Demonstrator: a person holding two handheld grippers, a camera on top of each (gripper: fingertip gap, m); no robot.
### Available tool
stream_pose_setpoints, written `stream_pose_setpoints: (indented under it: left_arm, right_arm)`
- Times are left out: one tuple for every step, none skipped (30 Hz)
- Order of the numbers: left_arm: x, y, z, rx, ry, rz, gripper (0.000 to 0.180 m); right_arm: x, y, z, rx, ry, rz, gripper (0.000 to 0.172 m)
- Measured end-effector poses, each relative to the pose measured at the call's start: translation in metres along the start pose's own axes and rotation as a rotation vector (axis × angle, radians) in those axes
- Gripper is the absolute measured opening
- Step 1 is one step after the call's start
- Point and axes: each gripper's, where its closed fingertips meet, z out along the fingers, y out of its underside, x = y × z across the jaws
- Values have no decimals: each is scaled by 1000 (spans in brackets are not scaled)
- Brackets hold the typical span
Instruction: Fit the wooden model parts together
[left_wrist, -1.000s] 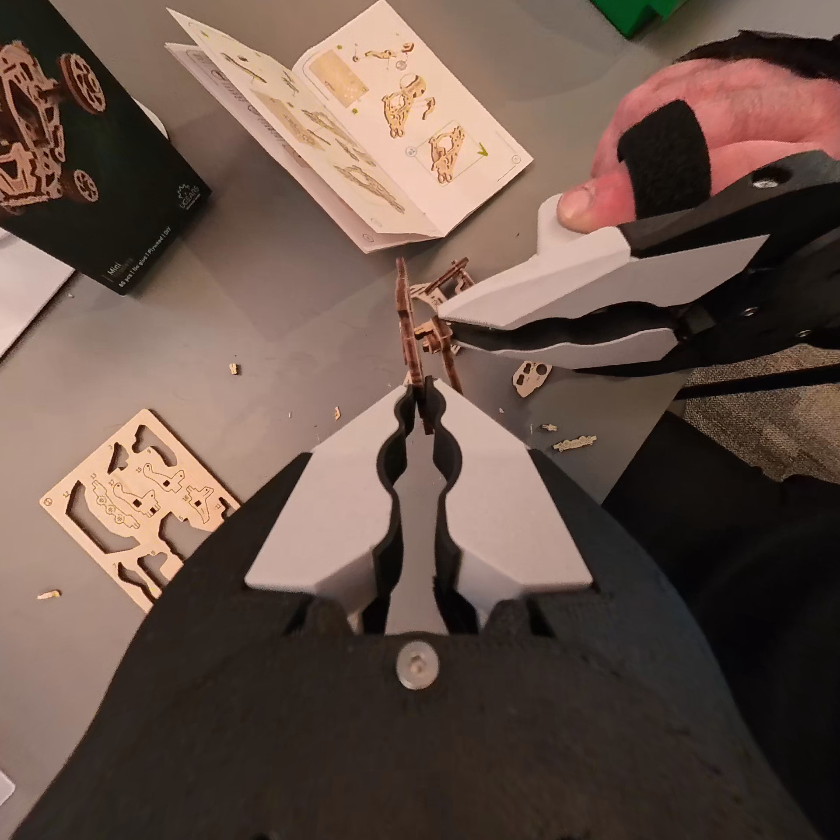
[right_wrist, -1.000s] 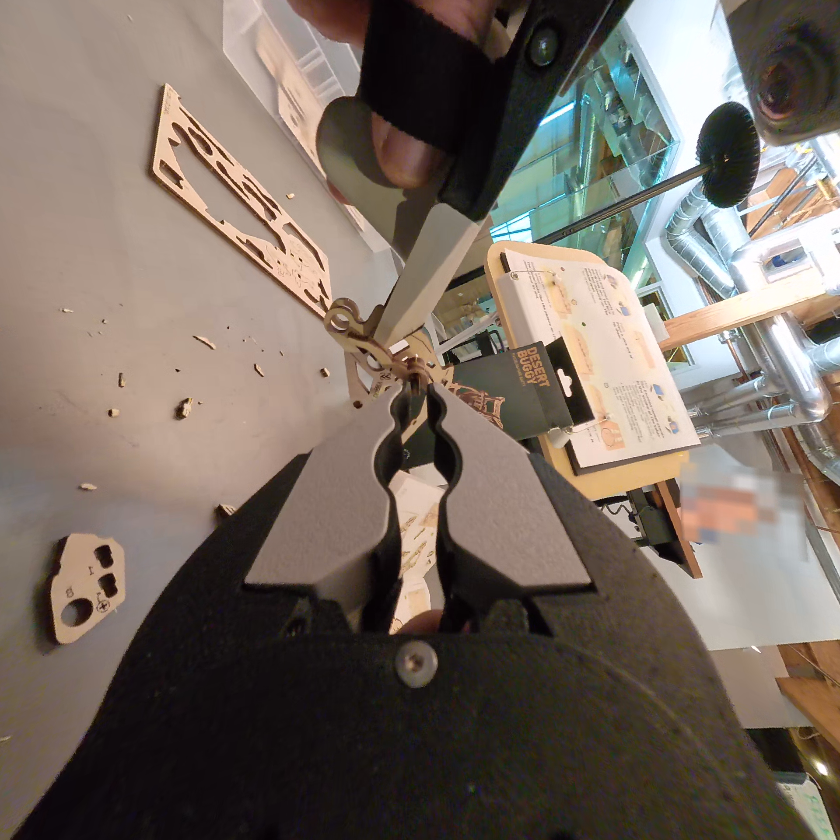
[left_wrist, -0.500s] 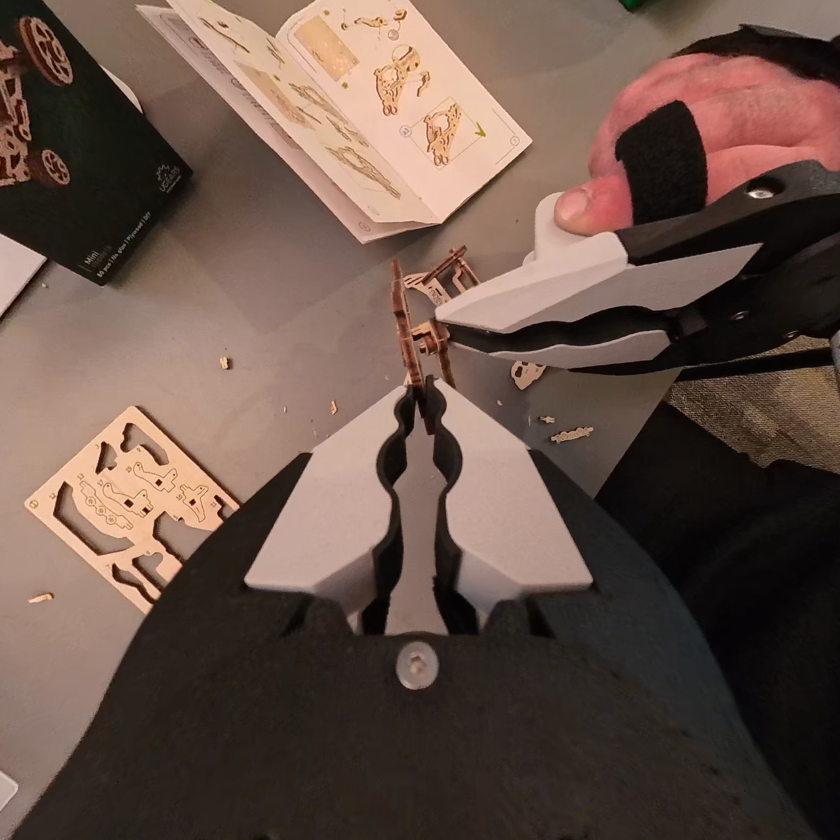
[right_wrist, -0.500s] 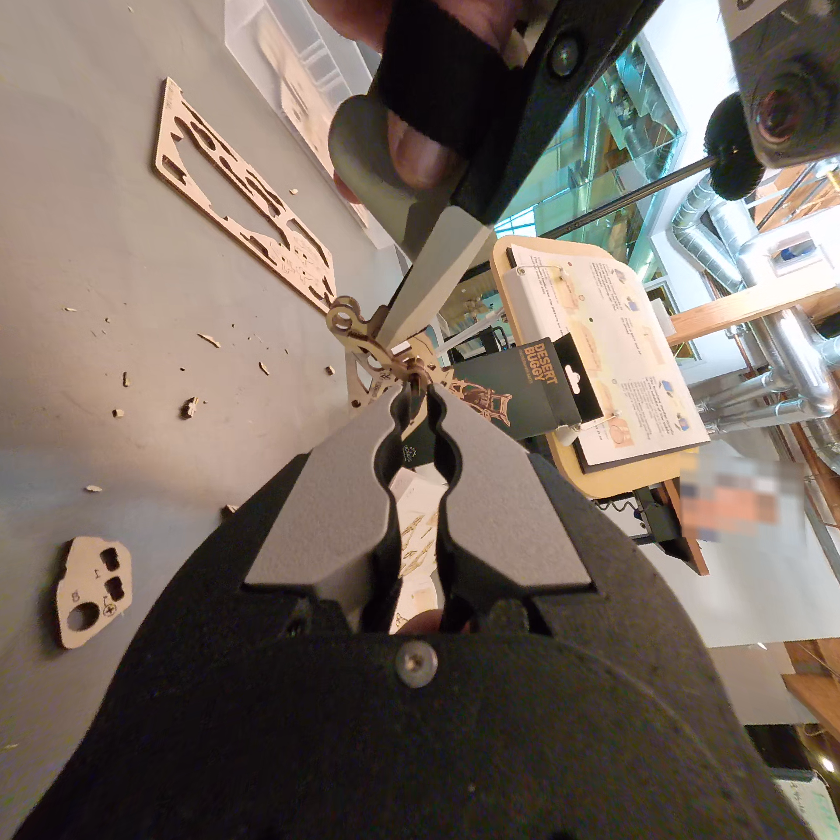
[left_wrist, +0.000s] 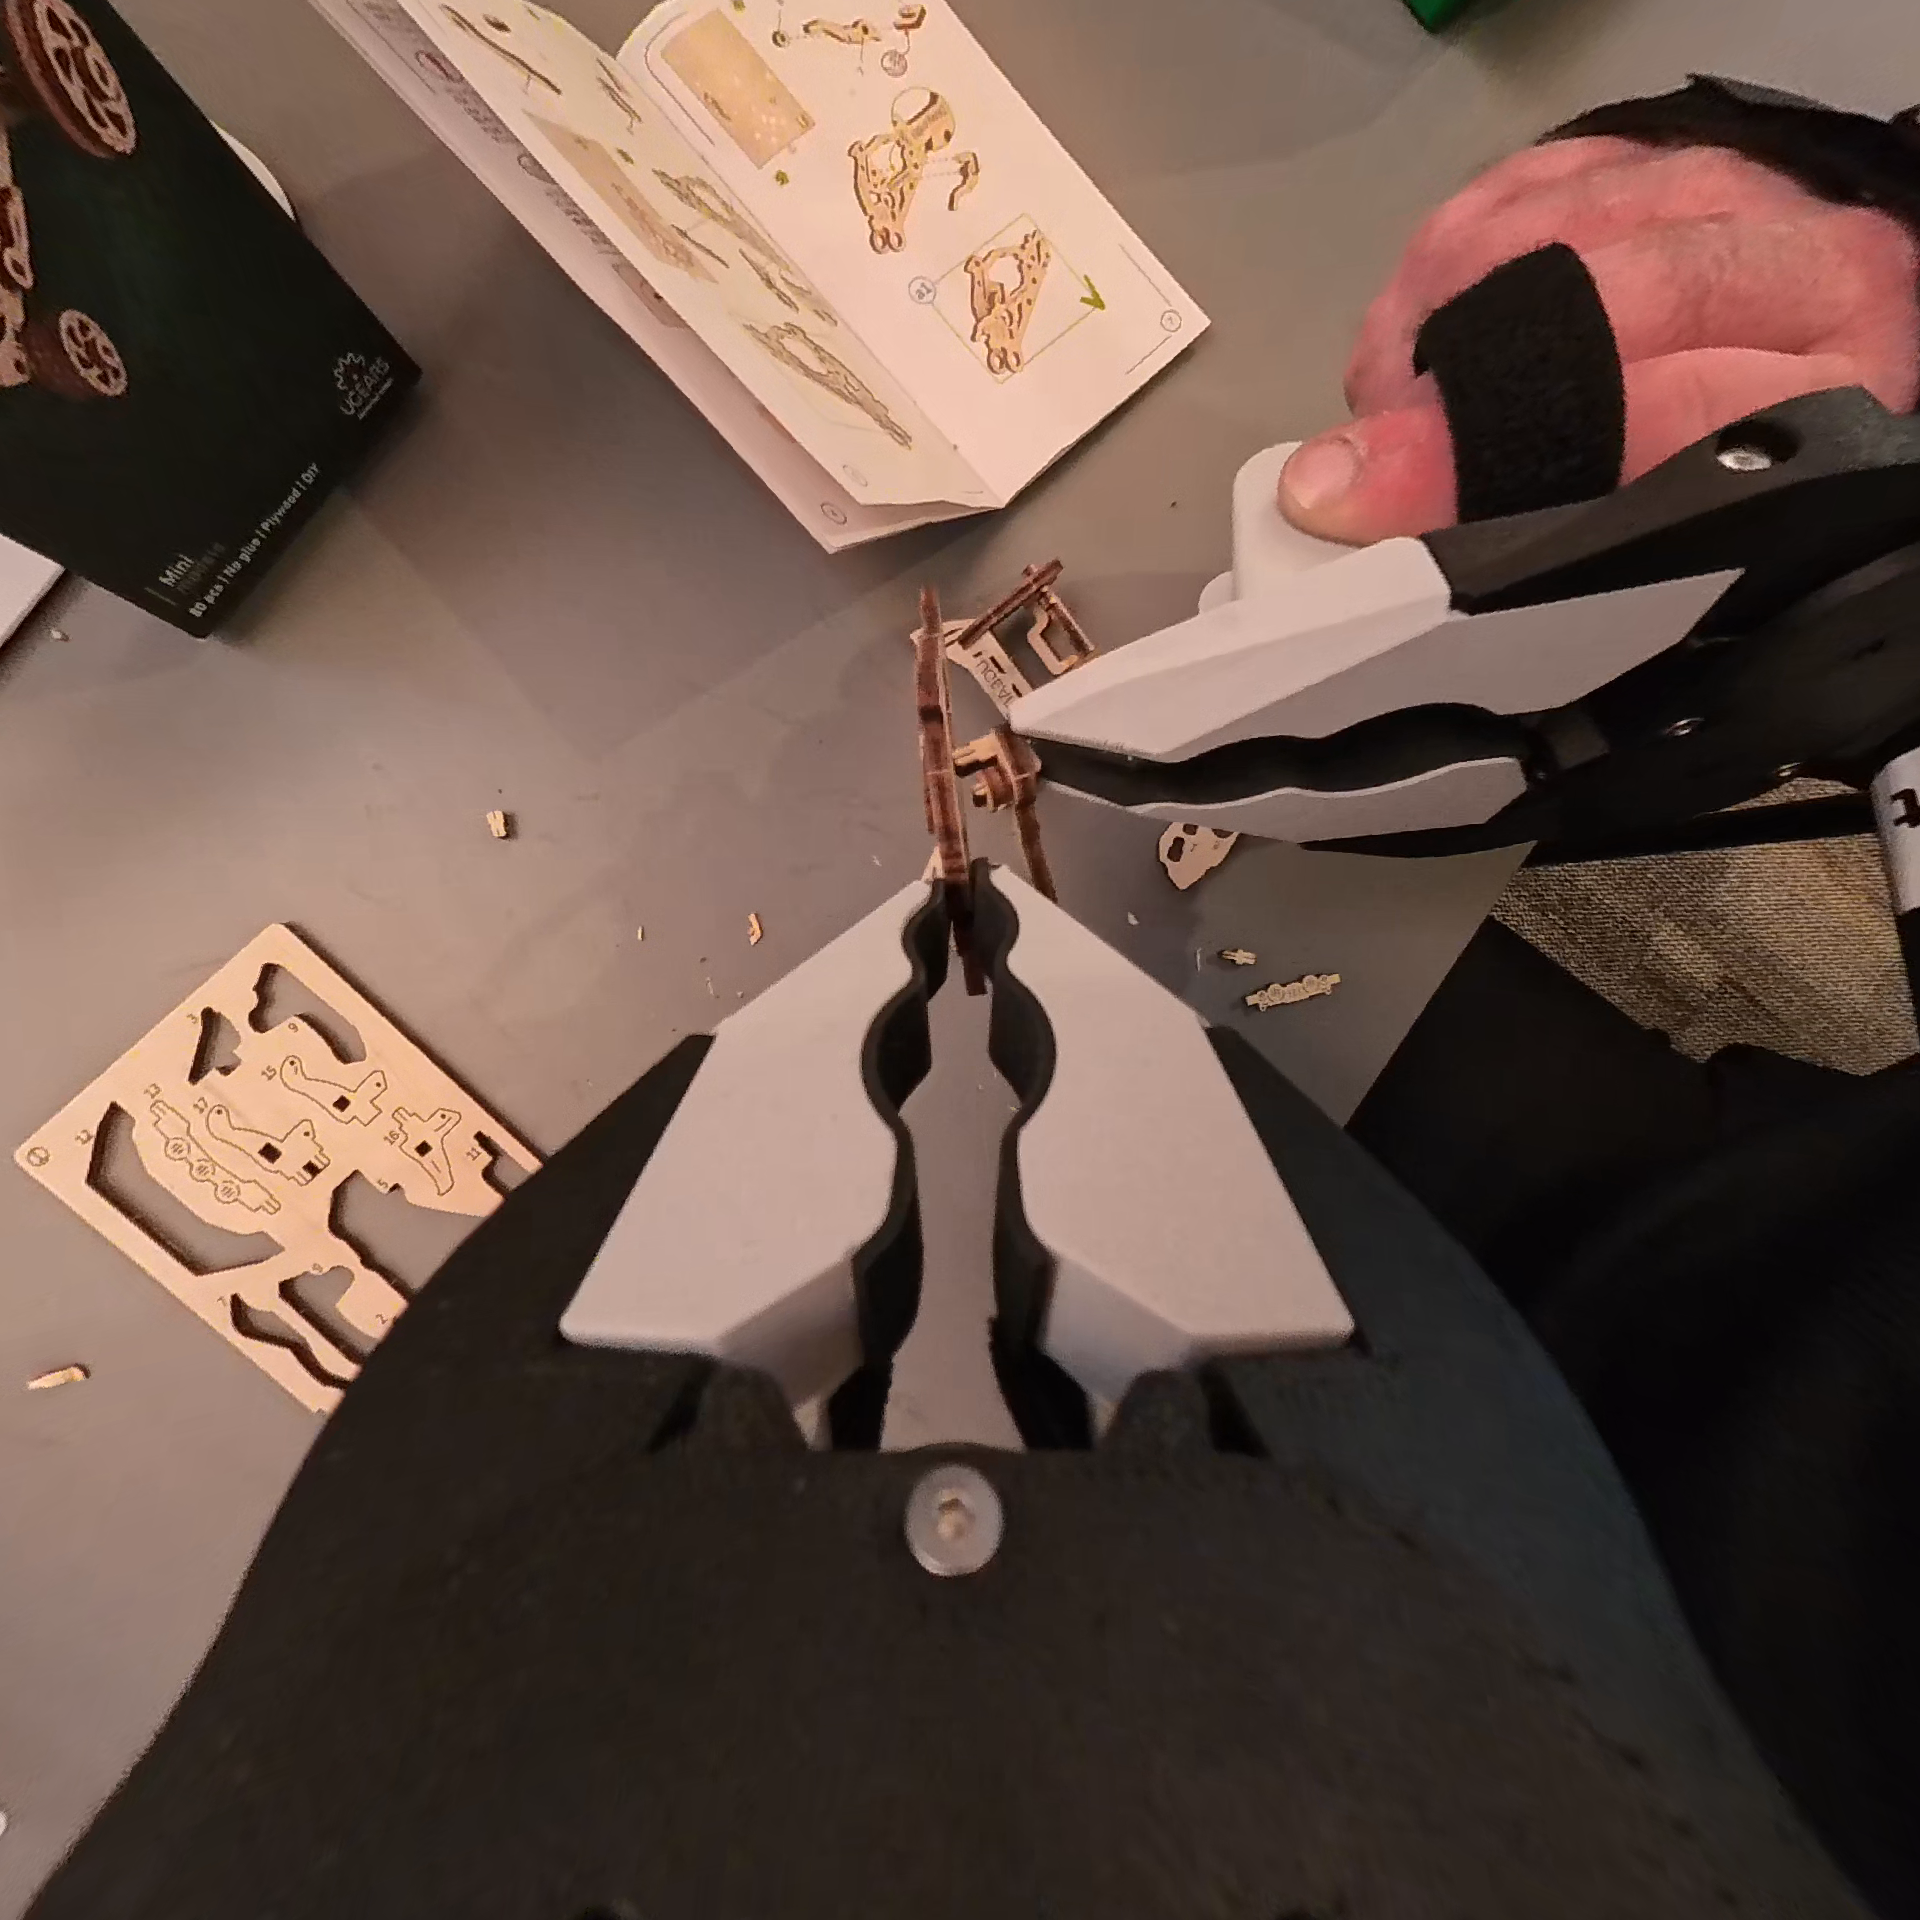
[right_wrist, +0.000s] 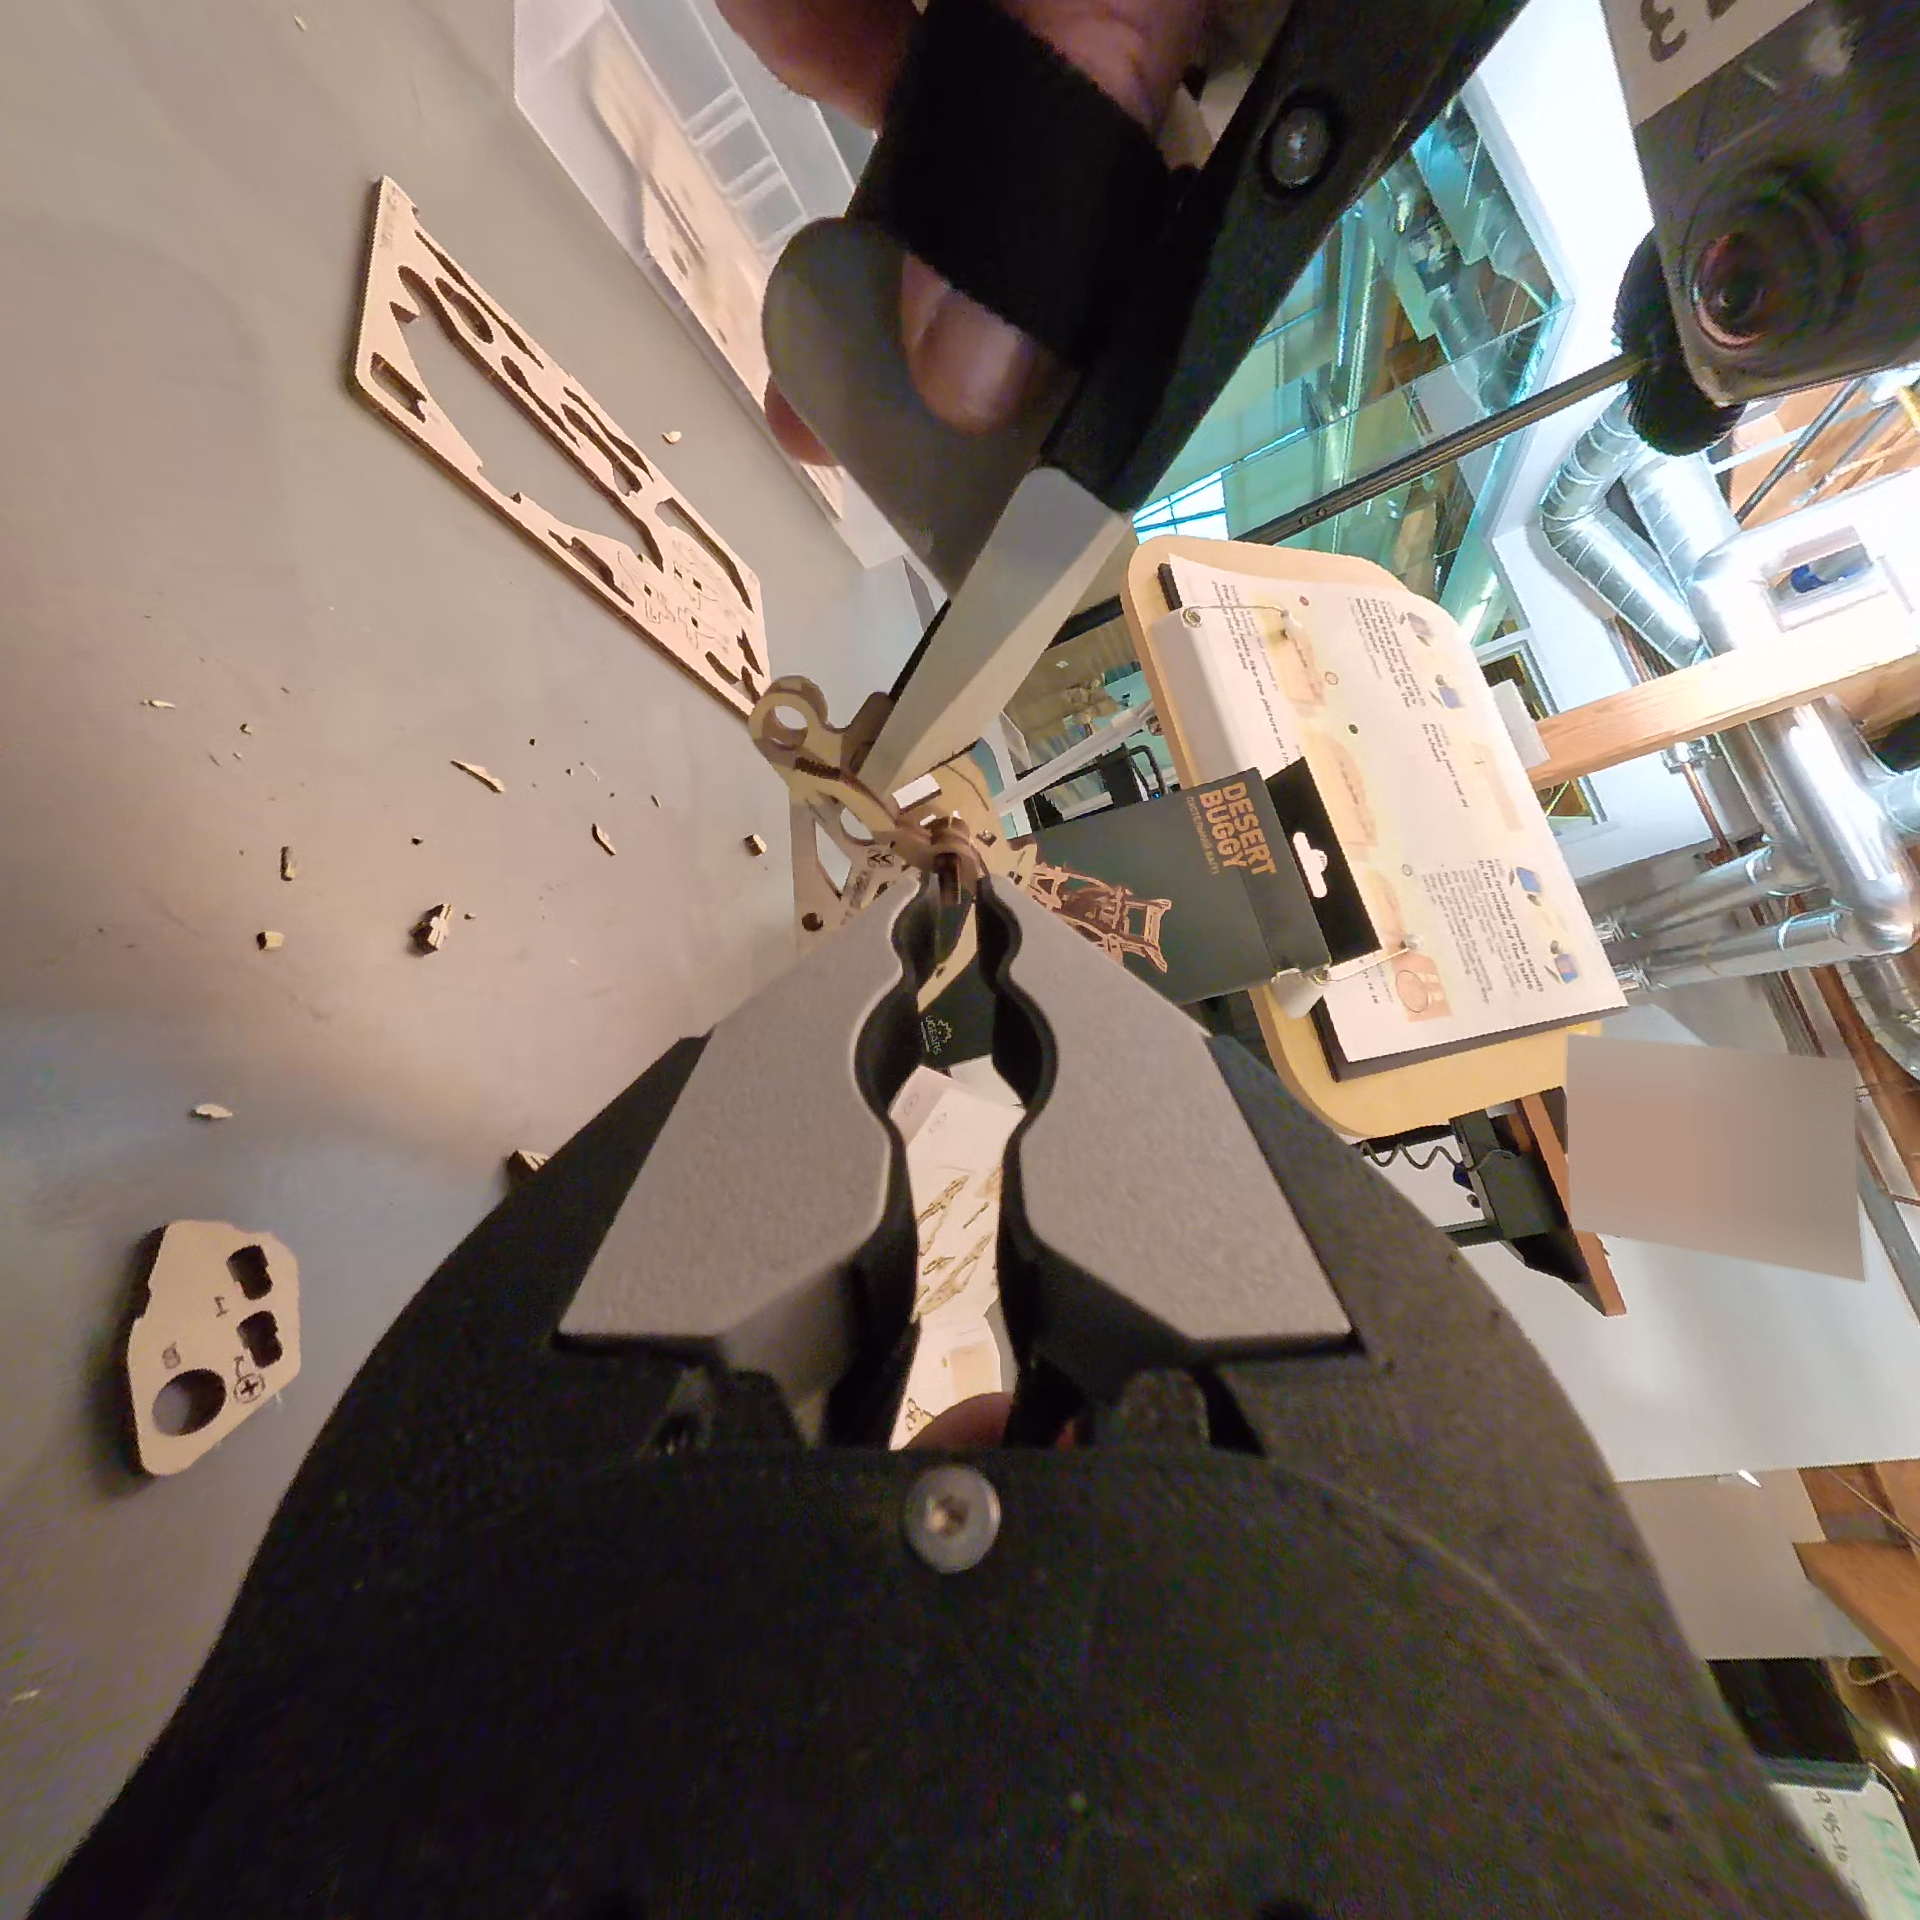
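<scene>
Both grippers are meeting over the grey tabletop (left_wrist: 312, 790) right now, mid-frame in the left wrist view. The left gripper (left_wrist: 961, 914) is pinching a thin wooden frame piece (left_wrist: 940, 748) edge-on, its jaws closed tight on the lower end of it, dark pads pressing from both sides. The piece is standing nearly upright above the fingertips, clear of the tabletop.

Coming in from the right of that frame, the right gripper (left_wrist: 1023, 774) is holding a small wooden part (left_wrist: 997, 774) at its very tips, jaws closed on it, and that part is touching the side of the upright frame piece. A hand (left_wrist: 1621, 312) with a black strap across the finger is working the handle at upper right.

In the right wrist view the small part (right_wrist: 940, 862) is sitting at the fingertips in the centre, with the looped end of the frame piece (right_wrist: 800, 738) just above and left of it, the left gripper's grey finger (right_wrist: 997, 613) slanting down onto it.

Around them: an open instruction booklet (left_wrist: 831, 239) at the top, a dark box (left_wrist: 177, 395) at upper left, a punched-out plywood sheet (left_wrist: 239, 1164) at lower left, and one loose cut-out piece (left_wrist: 1195, 852) just under the right gripper. Wood crumbs (right_wrist: 436, 925) are scattering across the tabletop.
</scene>
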Motion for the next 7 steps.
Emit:
stream_pose_setpoints:
  left_arm:
    - [0,0,0,-1,3,-2,2]
    - [0,0,0,-2,6,-4,1]
    - [0,0,0,-6,9,-5,1]
    - [0,1,0,-11,8,-3,2]
    - [0,1,0,-18,6,1,2]
    - [0,2,-1,-25,6,5,2]
    - [0,2,-1,-32,5,8,2]
  right_arm:
    - [0,0,0,0,0,-1,3]
    - [0,0,0,0,0,-2,3]
    - [0,0,0,0,-1,-6,3]
    - [-1,0,0,-2,-1,-12,3]
    - [-1,-1,0,-3,-1,-18,3]
    - [-2,-1,0,-3,0,-23,3]
    - [-2,-1,0,-3,0,-28,3]
